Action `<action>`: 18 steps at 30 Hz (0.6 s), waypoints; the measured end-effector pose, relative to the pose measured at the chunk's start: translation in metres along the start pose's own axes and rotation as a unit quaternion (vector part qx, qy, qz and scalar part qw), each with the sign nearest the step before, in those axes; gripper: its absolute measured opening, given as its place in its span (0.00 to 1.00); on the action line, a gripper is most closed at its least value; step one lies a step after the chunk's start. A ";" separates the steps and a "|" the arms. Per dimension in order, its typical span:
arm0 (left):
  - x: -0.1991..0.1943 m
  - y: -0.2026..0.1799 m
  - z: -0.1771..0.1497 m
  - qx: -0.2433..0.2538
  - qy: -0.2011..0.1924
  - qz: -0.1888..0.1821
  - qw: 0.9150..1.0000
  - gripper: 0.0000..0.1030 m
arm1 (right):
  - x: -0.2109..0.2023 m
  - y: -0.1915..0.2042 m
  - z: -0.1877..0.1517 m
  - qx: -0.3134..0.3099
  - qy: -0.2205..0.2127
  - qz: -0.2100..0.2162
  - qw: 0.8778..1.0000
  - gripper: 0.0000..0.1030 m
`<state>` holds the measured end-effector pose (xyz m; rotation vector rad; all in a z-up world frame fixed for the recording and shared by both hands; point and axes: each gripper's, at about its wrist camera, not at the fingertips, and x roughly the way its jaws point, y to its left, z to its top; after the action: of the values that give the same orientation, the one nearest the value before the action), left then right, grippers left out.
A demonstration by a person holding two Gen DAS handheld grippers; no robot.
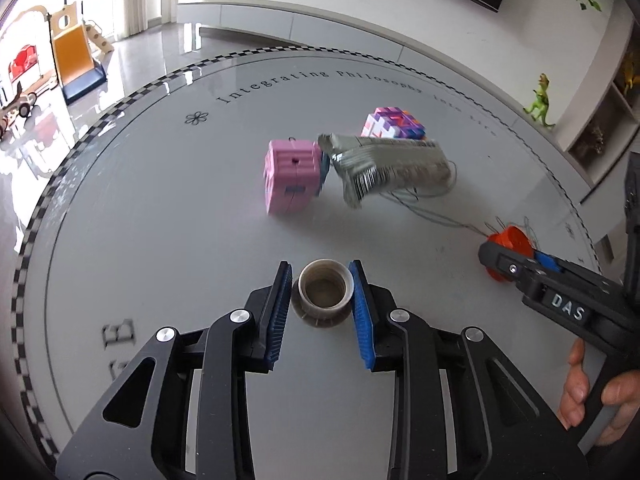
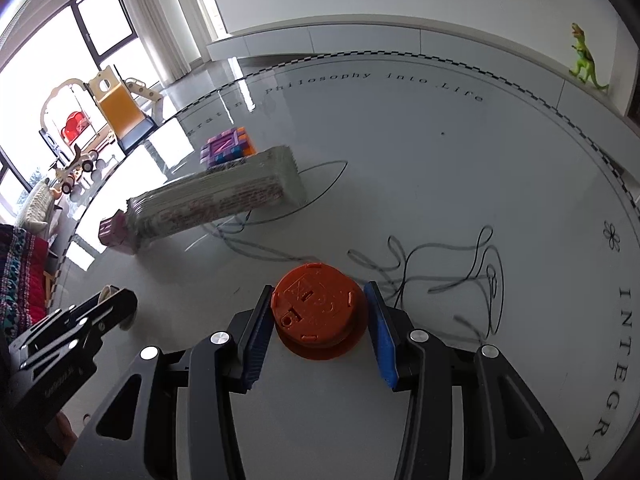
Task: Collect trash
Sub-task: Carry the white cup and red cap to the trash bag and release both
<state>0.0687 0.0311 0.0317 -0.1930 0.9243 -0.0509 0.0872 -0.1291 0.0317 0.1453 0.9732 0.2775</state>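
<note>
Left wrist: left gripper [image 1: 320, 276] brackets an upright brown spool [image 1: 322, 295] on the table [image 1: 160, 208], pads touching or nearly, grip uncertain. Light, stiff, hollow; pinch the rim sides. Right gripper [image 2: 318, 312] straddles the orange spool [image 2: 318, 312], gap on one side; trailing wire [image 2: 440, 264] may snag.

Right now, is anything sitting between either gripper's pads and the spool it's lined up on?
Nothing visible. The left gripper brackets the tan spool, pads at its sides. The right gripper brackets the orange spool, a small gap at its right pad. The loose thread trails beyond the fingers.
</note>
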 end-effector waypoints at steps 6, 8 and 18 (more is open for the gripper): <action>-0.023 0.006 -0.018 0.000 -0.005 0.002 1.000 0.28 | -0.016 0.011 -0.011 -0.004 -0.003 0.003 1.000 0.45; -0.032 0.009 -0.024 -0.001 -0.008 0.002 1.000 0.28 | -0.022 0.017 -0.015 -0.008 -0.004 0.007 1.000 0.45; -0.081 0.032 -0.056 -0.021 -0.030 0.001 0.999 0.28 | -0.067 0.068 -0.042 -0.041 -0.023 0.024 0.999 0.45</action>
<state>-0.0262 0.0646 0.0567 -0.2326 0.8658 -0.0241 0.0048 -0.0840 0.0783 0.1003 0.9114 0.3556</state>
